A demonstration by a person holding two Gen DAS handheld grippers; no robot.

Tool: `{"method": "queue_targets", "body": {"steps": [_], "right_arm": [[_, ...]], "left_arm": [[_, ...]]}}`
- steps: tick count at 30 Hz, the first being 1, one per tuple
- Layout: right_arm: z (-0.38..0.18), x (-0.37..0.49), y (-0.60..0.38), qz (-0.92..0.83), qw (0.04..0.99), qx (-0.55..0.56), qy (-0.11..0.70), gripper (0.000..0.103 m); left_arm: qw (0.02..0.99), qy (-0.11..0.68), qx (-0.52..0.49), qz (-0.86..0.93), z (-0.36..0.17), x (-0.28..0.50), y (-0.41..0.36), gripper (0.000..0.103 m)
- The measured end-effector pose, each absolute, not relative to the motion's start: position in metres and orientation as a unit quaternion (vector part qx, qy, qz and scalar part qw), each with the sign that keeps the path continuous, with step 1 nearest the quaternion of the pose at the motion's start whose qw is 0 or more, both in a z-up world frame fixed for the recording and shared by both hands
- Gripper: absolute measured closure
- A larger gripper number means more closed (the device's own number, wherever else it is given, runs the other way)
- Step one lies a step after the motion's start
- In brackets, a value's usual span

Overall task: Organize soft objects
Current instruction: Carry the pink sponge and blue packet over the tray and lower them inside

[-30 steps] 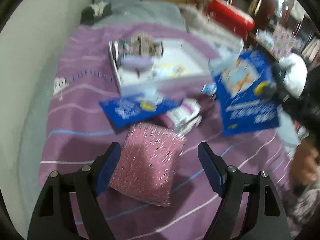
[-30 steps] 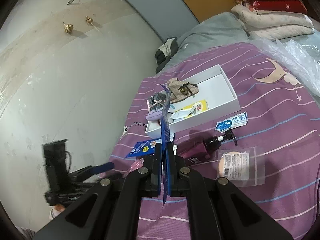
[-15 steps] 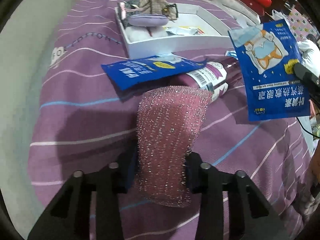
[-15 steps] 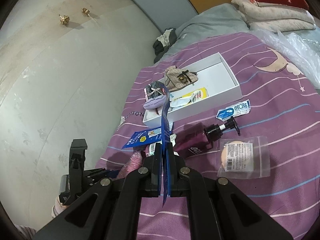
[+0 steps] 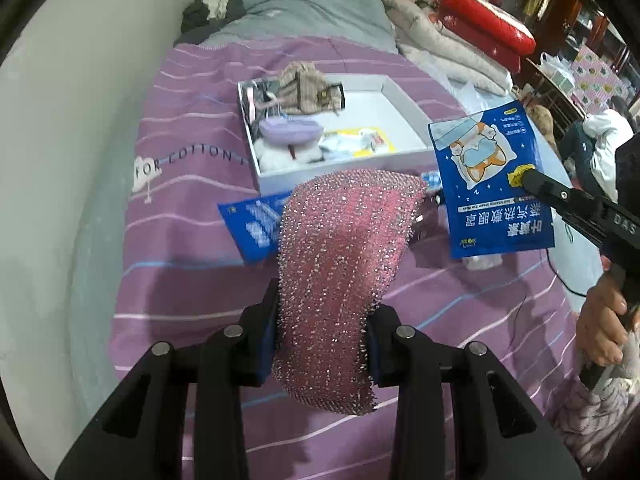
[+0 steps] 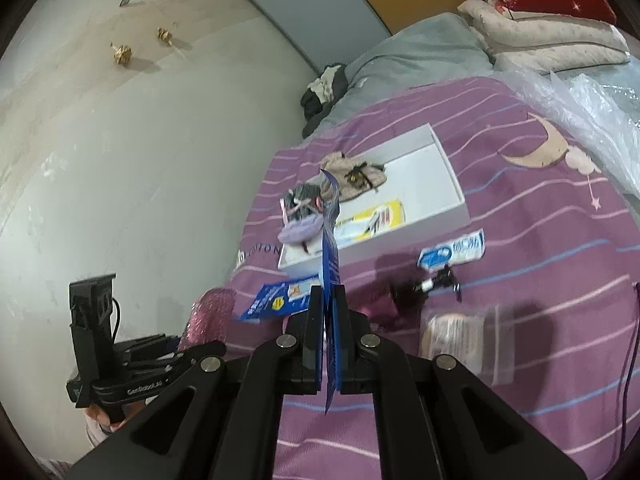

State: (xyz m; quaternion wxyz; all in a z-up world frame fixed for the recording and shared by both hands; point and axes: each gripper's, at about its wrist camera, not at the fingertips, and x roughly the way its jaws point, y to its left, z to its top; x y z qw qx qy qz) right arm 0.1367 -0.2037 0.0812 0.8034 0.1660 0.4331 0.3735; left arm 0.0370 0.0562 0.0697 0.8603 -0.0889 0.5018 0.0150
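White tray (image 5: 404,98) on the purple striped bedspread (image 5: 188,216), loaded at its near end with a beige plaid pouch (image 5: 304,86), a lilac pouch (image 5: 290,130) and a yellow-edged packet (image 6: 380,216); far half bare. Printed on the bedspread: "FOR COTTON". Second blue sachet (image 5: 252,226) flat on the cover just below the tray, text not legible. Left gripper (image 5: 322,344) clamped on the pink glittery sponge (image 5: 344,264), jaws just closed from wide open around it, sponge now lifted off the bed and hanging over the sachet. Right gripper (image 6: 329,336) fully closed on the blue eye-mask sachet (image 5: 490,178), printed with a cartoon dog and Chinese characters, held upright in the air beside the tray as before. Dark pump bottle (image 6: 408,294) and clear-bagged puff (image 6: 464,340) on the cover nearby.
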Motion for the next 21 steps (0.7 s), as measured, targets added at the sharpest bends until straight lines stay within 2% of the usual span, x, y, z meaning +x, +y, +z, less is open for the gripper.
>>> {"method": "queue_targets", "body": {"steps": [11, 21], "right_arm": [[0.100, 0.246, -0.189, 0.352, 0.810, 0.164, 0.439, 0.101], [0.063, 0.322, -0.143, 0.330, 0.803, 0.092, 0.487, 0.101]], "left_arm": [[0.872, 0.477, -0.102, 0.042, 0.084, 0.128, 0.046, 0.066], [0.850, 0.511, -0.116, 0.055, 0.049, 0.225, 0.024, 0.066]]}}
